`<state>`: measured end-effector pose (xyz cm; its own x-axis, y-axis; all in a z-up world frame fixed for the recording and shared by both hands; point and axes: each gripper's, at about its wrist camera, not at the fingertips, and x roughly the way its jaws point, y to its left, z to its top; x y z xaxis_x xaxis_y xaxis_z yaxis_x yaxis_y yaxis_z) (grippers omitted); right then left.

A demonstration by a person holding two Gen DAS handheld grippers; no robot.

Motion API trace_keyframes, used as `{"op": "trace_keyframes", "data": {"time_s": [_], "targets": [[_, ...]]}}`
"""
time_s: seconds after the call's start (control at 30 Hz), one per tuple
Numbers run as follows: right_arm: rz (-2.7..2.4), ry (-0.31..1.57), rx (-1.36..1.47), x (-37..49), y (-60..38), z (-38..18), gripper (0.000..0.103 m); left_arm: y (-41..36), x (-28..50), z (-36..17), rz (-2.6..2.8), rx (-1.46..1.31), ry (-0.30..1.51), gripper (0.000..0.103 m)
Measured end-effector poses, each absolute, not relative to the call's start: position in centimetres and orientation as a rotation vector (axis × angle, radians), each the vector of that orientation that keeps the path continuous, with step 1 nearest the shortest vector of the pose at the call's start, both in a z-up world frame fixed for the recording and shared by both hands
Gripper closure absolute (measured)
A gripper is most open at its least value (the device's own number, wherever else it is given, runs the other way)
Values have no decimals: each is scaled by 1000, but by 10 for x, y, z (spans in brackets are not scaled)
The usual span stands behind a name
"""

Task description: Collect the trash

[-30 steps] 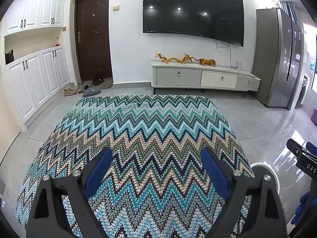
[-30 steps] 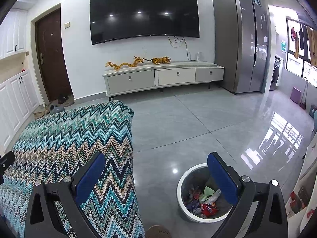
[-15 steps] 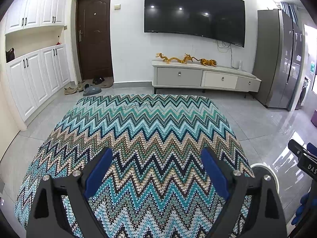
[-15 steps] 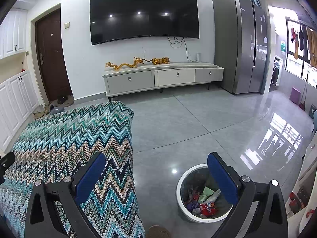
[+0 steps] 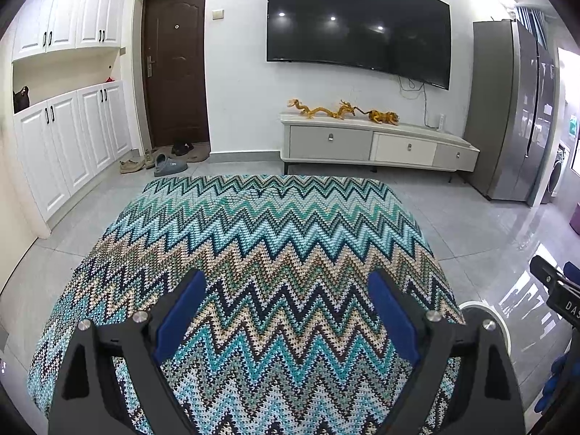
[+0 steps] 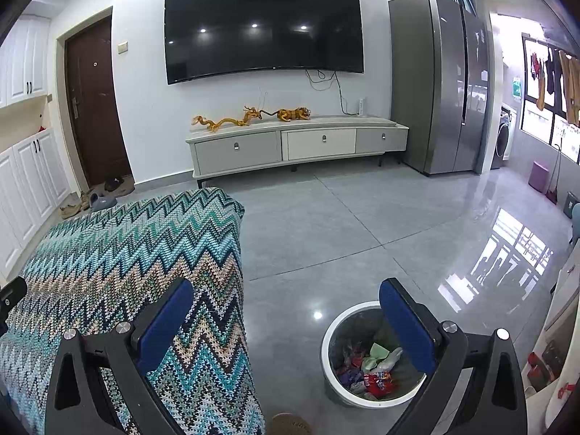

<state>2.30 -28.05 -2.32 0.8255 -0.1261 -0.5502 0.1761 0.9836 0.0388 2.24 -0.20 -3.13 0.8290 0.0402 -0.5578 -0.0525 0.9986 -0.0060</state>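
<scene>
A: So, both grippers are idle. The left gripper (image 5: 286,311) hangs over the zigzag-knit blanket (image 5: 253,239) with its blue pads spread wide and nothing between them. The right gripper (image 6: 286,319) is spread just as wide and is also empty, straddling the blanket's edge and the floor.

B: Where is the trash, then?

A: What I can see of it lies in the white-rimmed trash bin (image 6: 328,330) on the grey tiles just beside the blanket: crumpled wrappers (image 6: 373,366), red, green, purple and pale. No loose litter shows on the blanket top or on the open floor ahead.

B: So the collecting looks nearly finished?

A: By my reading, yes, or at least no target is in view. I would sweep both cameras slowly along the blanket's far edge and the floor near the shoes (image 5: 159,161) by the dark door (image 5: 175,61) before calling it done.

B: And if a scrap turns up?

A: Keep the pads apart on approach, come down over it rather than sideways, so the knit does not snag, and close only on the wrapper. Then carry it over the bin's mouth before letting go, since light wrappers may drift.
</scene>
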Motion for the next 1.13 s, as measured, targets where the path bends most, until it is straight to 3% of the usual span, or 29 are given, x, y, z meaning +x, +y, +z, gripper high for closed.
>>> {"op": "trace_keyframes", "data": {"time_s": [1.13], "targets": [[-162,568,93,17,-280,-17,0,-2,18,-27,56,-36,589,12]]}}
